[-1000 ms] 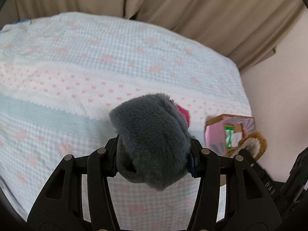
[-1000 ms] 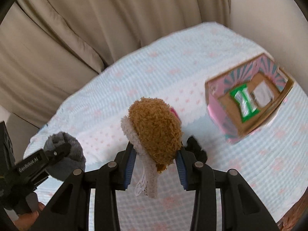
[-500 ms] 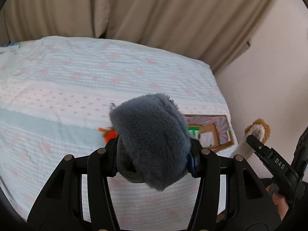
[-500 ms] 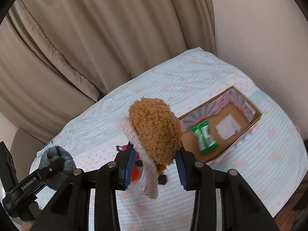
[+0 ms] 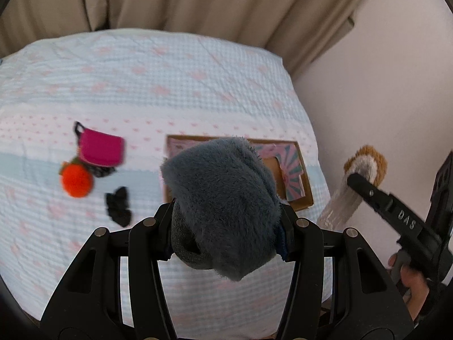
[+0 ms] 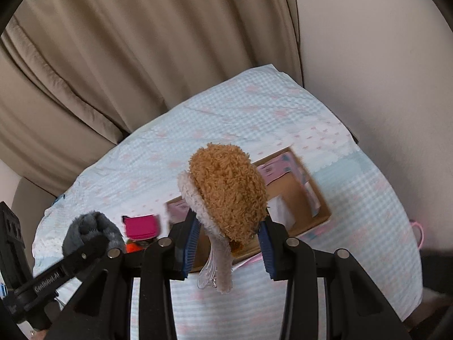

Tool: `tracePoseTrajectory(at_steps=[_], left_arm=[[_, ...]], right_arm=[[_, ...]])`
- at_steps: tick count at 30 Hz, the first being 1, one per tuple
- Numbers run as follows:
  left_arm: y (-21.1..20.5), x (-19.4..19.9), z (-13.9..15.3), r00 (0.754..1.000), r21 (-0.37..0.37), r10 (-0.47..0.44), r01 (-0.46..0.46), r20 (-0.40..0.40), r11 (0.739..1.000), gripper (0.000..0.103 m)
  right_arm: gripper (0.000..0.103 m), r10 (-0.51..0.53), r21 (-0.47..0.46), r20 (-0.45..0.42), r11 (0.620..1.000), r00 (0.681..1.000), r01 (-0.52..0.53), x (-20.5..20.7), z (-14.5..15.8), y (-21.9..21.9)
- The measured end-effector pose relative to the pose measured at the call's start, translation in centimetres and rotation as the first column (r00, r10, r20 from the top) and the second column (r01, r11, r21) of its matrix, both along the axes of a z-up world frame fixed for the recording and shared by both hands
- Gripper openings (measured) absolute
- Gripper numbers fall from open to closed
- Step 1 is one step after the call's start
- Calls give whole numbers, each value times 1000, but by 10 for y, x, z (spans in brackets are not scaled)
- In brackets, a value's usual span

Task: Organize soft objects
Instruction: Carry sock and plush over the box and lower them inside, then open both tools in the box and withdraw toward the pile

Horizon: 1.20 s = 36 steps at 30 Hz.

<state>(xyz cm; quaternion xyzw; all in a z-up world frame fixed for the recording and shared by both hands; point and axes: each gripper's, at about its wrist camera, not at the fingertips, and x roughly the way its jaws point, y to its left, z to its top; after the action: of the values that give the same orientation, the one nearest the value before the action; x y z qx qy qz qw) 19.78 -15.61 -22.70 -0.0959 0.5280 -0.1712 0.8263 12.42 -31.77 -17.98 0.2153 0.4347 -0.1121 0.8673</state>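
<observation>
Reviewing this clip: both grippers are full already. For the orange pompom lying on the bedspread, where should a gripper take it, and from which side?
Grip the orange pompom across its round middle, coming straight down from above. It is a soft ball lying on the bedspread, so any width works, but the pink pouch crowds its far side; set the fingers left and right, where bare cloth shows.

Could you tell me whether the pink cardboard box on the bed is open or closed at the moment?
Open: the pink cardboard box lies top-up on the bedspread, its brown inside floor showing in both wrist views, with no lid over it.
</observation>
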Motion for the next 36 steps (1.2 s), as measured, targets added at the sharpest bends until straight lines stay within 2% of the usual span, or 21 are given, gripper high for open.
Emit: tracePoseTrajectory(at_steps=[8,13,18,24,26,27,28,29,31,32,33,34,36], left_arm=[[-68,38,-74,992,63,-32,40,-120,997,49],[-109,61,-115,979,131,-96,121,-182,984,49],[-137,72,-155,955,178,-158,206,-252,962,49],[-147,74,-187,934,211,-198,267,-298,940,49],[-146,76,-189,933,215,-198,268,-301,939,56],[-144,75,-188,936,226,-194,265,-294,938,71],[-143,75,-186,941,244,-185,257,-283,935,90],[-142,75,-183,943,252,-181,254,-278,934,102],[-136,75,-177,946,245,-182,250,-270,937,103],[-132,73,-174,947,243,-181,247,-264,938,103],[-129,71,-171,949,245,-178,243,-258,939,103],[-125,69,-168,952,249,-172,236,-254,939,103],[-116,64,-164,955,246,-159,222,-252,943,103]], right_arm=[[36,95,5,-101,996,990,-95,49,-64,-62],[36,139,10,-165,990,976,-140,75,-103,-82],[36,196,29,-256,980,947,-195,97,-145,-87],[36,253,27,-349,965,902,-260,108,-180,-83],[36,253,41,-363,966,897,-257,111,-186,-85],[36,252,45,-370,966,894,-254,112,-189,-85],[36,254,50,-375,966,891,-254,113,-192,-85],[37,259,61,-379,965,888,-256,114,-193,-85],[48,258,73,-378,966,889,-249,115,-194,-84],[67,254,76,-370,967,894,-243,115,-192,-84],[92,252,88,-352,968,901,-237,113,-189,-85],[100,255,99,-330,967,909,-235,112,-185,-84],[103,249,104,-283,968,926,-228,105,-176,-84]])
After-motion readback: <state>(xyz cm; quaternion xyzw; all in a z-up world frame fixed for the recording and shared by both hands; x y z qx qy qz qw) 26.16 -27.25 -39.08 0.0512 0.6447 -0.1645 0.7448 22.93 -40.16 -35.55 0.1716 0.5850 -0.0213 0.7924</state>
